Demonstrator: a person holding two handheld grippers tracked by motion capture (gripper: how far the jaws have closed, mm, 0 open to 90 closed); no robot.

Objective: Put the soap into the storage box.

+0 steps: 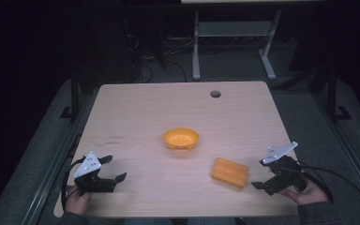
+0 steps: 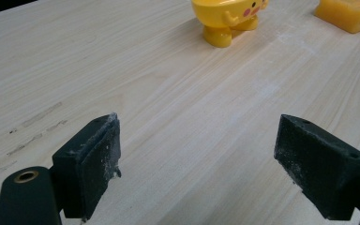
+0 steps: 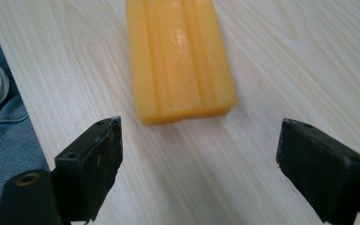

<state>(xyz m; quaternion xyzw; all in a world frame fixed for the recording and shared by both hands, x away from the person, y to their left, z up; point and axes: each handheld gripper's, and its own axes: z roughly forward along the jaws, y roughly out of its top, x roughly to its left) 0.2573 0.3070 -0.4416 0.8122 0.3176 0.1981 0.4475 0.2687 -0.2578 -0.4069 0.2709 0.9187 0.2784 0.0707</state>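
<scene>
At the near edge of the desk [image 1: 136, 112], the right tool [image 1: 262, 180] sat released, jaws spread wide, just short of an orange ridged block [image 1: 230, 172] lying flat right of centre, while the left tool [image 1: 114, 169] rested equally spread over bare wood at the near left. The work appeared to stand at the approach, the next move calling for the right tool to ease forward and straddle the block's narrow end before closing. Farther off, a yellow bowl-shaped toy [image 1: 181, 138] stood mid-desk, well clear, and nothing blocked the way.
</scene>
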